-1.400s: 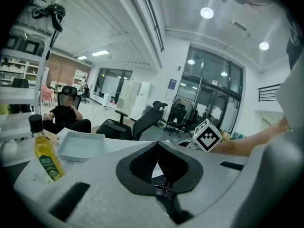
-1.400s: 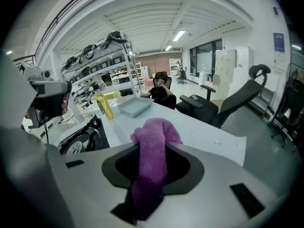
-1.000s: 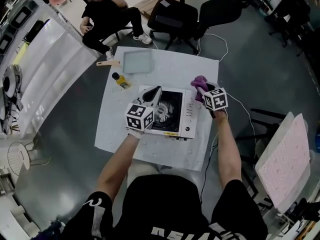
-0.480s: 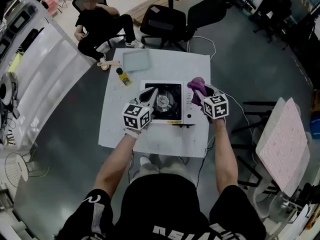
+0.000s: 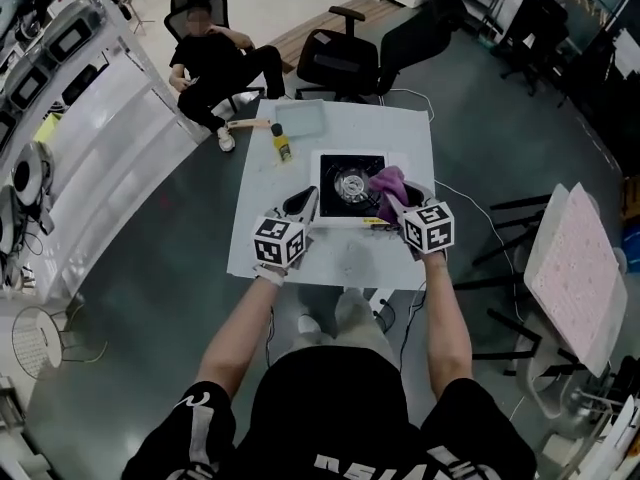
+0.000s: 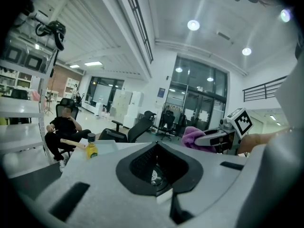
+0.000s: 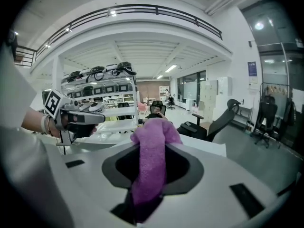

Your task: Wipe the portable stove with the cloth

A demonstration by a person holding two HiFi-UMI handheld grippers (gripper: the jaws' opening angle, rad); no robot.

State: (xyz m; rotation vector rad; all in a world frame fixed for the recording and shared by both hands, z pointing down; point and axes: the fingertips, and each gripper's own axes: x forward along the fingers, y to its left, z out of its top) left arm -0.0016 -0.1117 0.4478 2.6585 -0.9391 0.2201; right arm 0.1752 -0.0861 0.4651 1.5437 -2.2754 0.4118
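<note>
The portable stove point(image 5: 345, 183) sits on the white table point(image 5: 262, 223), its black top and round burner facing up. My left gripper point(image 5: 303, 206) hovers at the stove's near left corner with its jaws together and nothing between them. In the left gripper view the burner point(image 6: 153, 176) shows through that gripper's point(image 6: 158, 148) dark cut-out. My right gripper point(image 5: 392, 206) is shut on the purple cloth point(image 5: 388, 182), which hangs over the stove's right side. The cloth point(image 7: 152, 148) fills the right gripper's point(image 7: 151, 151) jaws. Each gripper sees the other: the right gripper point(image 6: 213, 137) with the cloth point(image 6: 194, 136), and the left gripper point(image 7: 92, 119).
A small yellow bottle point(image 5: 283, 148), a grey-blue tray point(image 5: 300, 118) and a wooden-handled tool point(image 5: 250, 125) lie at the table's far left. A seated person point(image 5: 215, 68) and office chairs point(image 5: 350, 58) are beyond it. A pink board point(image 5: 578, 268) leans at the right.
Both grippers have drawn back from over the stove towards its near edge and risen. The purple cloth has stayed in the right gripper.
</note>
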